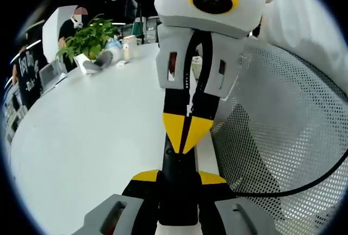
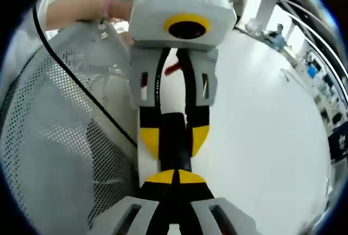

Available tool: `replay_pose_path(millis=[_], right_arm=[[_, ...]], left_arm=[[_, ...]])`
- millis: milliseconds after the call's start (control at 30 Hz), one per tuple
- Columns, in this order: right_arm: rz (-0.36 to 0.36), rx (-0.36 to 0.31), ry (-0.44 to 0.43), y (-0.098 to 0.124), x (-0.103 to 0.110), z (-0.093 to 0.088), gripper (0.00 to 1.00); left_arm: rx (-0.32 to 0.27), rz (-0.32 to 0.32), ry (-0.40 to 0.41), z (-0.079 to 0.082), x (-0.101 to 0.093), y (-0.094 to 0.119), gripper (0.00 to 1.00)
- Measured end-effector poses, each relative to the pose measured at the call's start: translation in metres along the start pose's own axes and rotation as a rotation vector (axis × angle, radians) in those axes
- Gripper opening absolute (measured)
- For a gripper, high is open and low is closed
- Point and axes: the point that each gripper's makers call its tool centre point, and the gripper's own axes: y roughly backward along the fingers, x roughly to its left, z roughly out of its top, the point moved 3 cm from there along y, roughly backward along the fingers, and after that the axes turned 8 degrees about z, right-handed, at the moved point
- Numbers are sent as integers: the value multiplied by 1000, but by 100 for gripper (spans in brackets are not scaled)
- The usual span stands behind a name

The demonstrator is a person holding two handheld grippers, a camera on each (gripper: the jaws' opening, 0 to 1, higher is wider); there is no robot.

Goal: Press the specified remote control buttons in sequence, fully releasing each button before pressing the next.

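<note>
A black remote control (image 1: 176, 197) stands between the yellow-tipped jaws of my left gripper (image 1: 178, 178), which is shut on it. My right gripper (image 1: 187, 133) comes in from the top of the left gripper view, its yellow tips closed into one point that touches the far end of the remote. In the right gripper view, my right gripper (image 2: 175, 177) is shut with its tips together against the remote (image 2: 174, 131). There my left gripper (image 2: 175, 138) faces the camera and clamps the remote from both sides. The remote's buttons are hidden.
Under both grippers lies a white table (image 1: 92, 137). A white perforated mesh panel (image 1: 283, 137) (image 2: 60, 121) stands close beside them, with a black cable (image 1: 304, 186) across it. A potted plant (image 1: 89, 39) and a person stand at the far end. A hand (image 2: 81, 9) holds the left gripper.
</note>
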Motion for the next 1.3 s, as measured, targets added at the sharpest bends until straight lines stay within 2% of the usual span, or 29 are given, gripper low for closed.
replay_pose_path(millis=[33,67,100,233,300,733,933,1033,1100,1300], right_arm=[[-3,9,8,0,0,0,0],[-29,56,41,4,-3,-3,0],[-41,67,60,5,-5,-3,0],[-5,15,4,2,-2,2,0],[-25,55,49,-1,-4,-2,0],[-8,67,59,0,-1,0,0],[2,41,6,0,-4,-1,0],[-5,42,23,-1,-4,-1,0],[-5,33,5,-1,-4,-1,0],[46,-51,-144,1,-6,-3,0]], left_arm=[[0,0,0,0,0,0,25],[0,0,0,0,0,0,25],[-1,0,1,0,0,0,25],[0,-1,0,0,0,0,25],[0,0,0,0,0,0,25],[-1,-1,1,0,0,0,25],[0,-1,2,0,0,0,25],[0,2,0,0,1,0,25],[-1,2,0,0,1,0,25],[-1,2,0,0,0,0,25]])
